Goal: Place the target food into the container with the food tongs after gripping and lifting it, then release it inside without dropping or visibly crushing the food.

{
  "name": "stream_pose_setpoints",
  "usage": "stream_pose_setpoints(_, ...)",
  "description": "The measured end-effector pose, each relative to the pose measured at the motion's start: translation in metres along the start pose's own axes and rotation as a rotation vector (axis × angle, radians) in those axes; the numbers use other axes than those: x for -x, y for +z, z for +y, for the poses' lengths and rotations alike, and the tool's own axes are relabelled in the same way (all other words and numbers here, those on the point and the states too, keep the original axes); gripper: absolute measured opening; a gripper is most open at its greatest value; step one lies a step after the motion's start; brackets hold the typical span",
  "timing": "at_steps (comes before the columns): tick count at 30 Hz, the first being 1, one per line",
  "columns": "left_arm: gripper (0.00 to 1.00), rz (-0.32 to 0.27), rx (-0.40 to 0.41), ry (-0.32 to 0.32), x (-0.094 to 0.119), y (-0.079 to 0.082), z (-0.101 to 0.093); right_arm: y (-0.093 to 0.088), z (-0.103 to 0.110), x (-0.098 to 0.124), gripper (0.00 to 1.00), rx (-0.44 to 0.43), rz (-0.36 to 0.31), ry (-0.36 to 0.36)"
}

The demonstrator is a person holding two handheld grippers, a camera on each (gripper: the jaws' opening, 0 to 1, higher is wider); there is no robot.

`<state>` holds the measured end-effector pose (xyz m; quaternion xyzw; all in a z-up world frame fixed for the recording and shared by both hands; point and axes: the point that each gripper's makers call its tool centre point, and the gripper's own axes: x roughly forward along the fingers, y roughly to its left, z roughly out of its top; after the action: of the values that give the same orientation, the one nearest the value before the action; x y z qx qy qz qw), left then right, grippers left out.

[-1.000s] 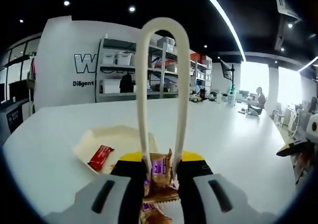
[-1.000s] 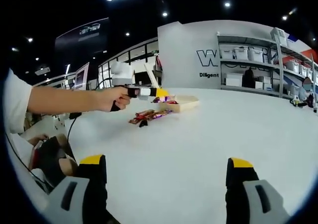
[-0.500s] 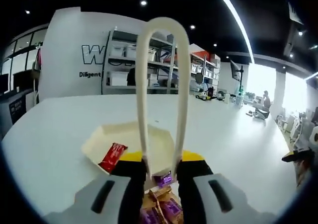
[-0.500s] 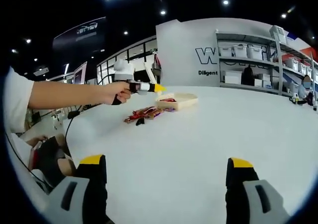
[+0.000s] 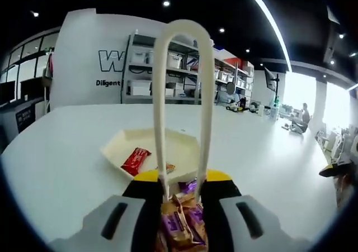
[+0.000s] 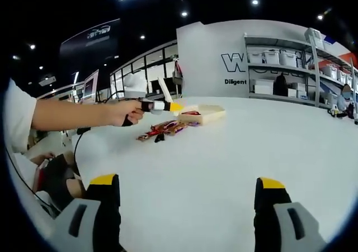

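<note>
the snacks (image 5: 180, 227) lie in a small heap on the white table (image 5: 268, 157), purple and brown packets, just under my left gripper (image 5: 182, 193). in the right gripper view the same heap (image 6: 165, 130) is seen far off, beside the tray (image 6: 204, 115). the tray (image 5: 120, 148) is cream and shallow, just beyond the heap, and it holds a red packet (image 5: 136, 161) and a small orange piece (image 5: 169, 167) next to it.

my left gripper holds the white tongs (image 5: 182, 104) by their two arms, the loop end standing up in front of the camera. the jaws press on the arms from both sides. the tips of the tongs are hidden below, so i cannot tell if they hold a packet.

in the right gripper view my left hand (image 6: 124, 112) holds that gripper (image 6: 159, 105) over the heap. my right gripper (image 6: 187, 204) is well apart from all this, low over bare table, its jaws wide spread with nothing between them. shelves (image 5: 168, 76) stand at the far wall.
</note>
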<state>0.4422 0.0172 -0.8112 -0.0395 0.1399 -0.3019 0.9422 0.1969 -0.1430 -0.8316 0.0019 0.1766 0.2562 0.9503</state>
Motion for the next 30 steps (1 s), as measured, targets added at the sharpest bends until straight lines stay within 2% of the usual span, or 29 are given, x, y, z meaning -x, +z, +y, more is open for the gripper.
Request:
stream_pose_setpoints(3, 0.26, -0.001, -0.020, 0.021, 0.003, -0.007, 0.001, -0.001, 0.002, 0.001, 0.99, 0.007, 0.003, 0.005)
stream_pose_setpoints(6, 0.26, -0.023, -0.015, 0.051, 0.007, -0.006, 0.005, -0.002, 0.002, 0.003, 0.99, 0.004, 0.003, 0.002)
stream_pose_setpoints(12, 0.27, 0.001, -0.036, 0.057, 0.011, -0.016, 0.005, -0.002, 0.004, 0.003, 0.99, 0.006, 0.004, 0.002)
stream_pose_setpoints(27, 0.28, -0.015, -0.020, 0.126, 0.018, -0.018, 0.020, -0.002, 0.009, 0.004, 0.99, 0.025, 0.013, 0.003)
stream_pose_setpoints(29, 0.28, -0.008, 0.003, 0.106, 0.018, -0.021, 0.015, -0.003, 0.011, 0.003, 0.98, 0.025, 0.015, 0.007)
stream_pose_setpoints(30, 0.28, 0.003, -0.019, 0.103, 0.017, -0.023, 0.012, -0.003, 0.012, 0.003, 0.98, 0.026, 0.017, 0.008)
